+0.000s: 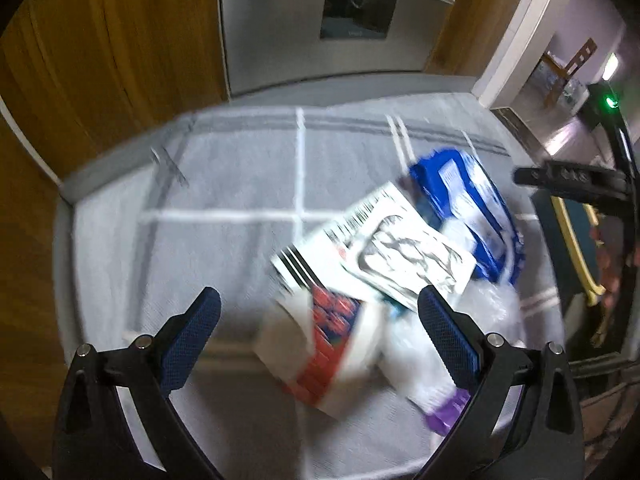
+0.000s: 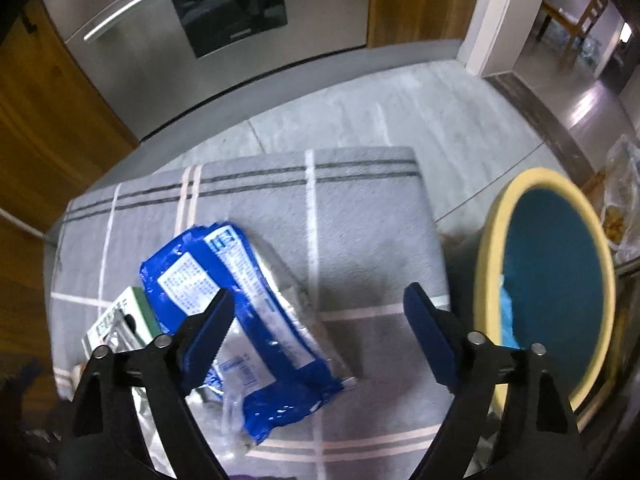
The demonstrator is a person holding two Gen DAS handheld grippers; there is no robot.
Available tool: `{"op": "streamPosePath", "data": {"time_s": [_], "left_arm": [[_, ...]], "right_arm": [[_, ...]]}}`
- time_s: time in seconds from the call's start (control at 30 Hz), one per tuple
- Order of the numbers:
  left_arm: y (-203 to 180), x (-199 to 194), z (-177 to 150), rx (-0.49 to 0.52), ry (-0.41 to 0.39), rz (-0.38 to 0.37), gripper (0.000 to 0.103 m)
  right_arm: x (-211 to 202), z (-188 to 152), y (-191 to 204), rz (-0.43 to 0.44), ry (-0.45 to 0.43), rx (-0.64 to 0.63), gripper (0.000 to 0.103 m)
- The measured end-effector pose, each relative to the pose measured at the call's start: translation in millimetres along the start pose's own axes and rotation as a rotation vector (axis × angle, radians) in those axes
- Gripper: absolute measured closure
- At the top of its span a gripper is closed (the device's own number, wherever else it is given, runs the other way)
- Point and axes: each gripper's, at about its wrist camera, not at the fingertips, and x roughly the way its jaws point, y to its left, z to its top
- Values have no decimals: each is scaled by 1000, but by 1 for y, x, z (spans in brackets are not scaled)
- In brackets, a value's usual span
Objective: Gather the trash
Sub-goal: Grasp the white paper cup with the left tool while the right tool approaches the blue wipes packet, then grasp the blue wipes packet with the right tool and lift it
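Observation:
A heap of trash lies on a grey checked mat (image 1: 224, 176) on the floor. In the left wrist view it holds a white and red wrapper (image 1: 324, 344), a white card package (image 1: 384, 248), a blue and white bag (image 1: 476, 208) and clear plastic with a purple strip (image 1: 444, 404). My left gripper (image 1: 320, 336) hangs open over the wrapper, pads apart from it. In the right wrist view my right gripper (image 2: 320, 320) is open above the blue and white bag (image 2: 240, 320), with nothing pressed between its pads. A yellow-rimmed teal bin (image 2: 560, 280) stands to the right of the mat (image 2: 360, 220).
A steel fridge (image 2: 200, 40) and wooden cabinets (image 1: 100, 60) stand behind the mat. A doorway at the right shows a wooden chair (image 2: 584, 20). A clear bag of items (image 2: 624, 208) sits beyond the bin. The other gripper (image 1: 572, 184) shows at the right edge of the left wrist view.

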Motion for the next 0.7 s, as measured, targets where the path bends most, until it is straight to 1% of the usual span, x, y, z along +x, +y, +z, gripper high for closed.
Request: {"op": "streamPosePath", "data": {"time_s": [0.07,0.1,0.17,0.2,0.23,0.27,0.3,0.33,0.37,0.4,0.43,0.5,0.53,0.57,0.6,0.67,0.7], "left_arm": [[-9,5,-6,51,7,22,8],[-14,11,-9,85,19,38,10],[-17,20,-12,108,51,47,21],[-16,26,-13,108,81,54,24],[-15,30,-14,100,106,52,32],[-14,32,-14,99,117,54,40],[-14,34,-14,110,126,65,44],[-15,35,-14,119,127,71,50],[-15,36,-14,127,126,75,52],[-15,34,-12,135,116,79,54],[-15,30,-10,150,99,89,61],[-18,21,-6,178,65,99,68],[-19,17,-3,187,50,102,75],[-21,13,2,195,33,108,86],[-23,7,6,206,13,101,87],[-25,1,13,218,-22,105,88],[-28,-5,17,233,-53,113,88]], "right_arm": [[1,1,1,33,11,9,28],[3,1,1,49,21,14,30],[7,-1,2,51,42,11,36],[9,-1,4,46,53,8,36],[11,-2,5,41,64,7,36],[13,-2,6,36,72,5,37],[13,-2,8,36,76,0,37],[14,-2,9,40,78,-7,37],[14,-3,11,43,80,-18,37],[14,-3,13,47,82,-30,38],[14,-4,15,52,86,-39,40],[17,-5,17,66,96,-46,43],[18,-6,18,81,103,-44,43],[19,-7,18,93,109,-42,43],[20,-6,18,102,114,-40,43],[25,-6,16,122,121,-37,43],[27,-6,14,126,121,-35,43]]}}
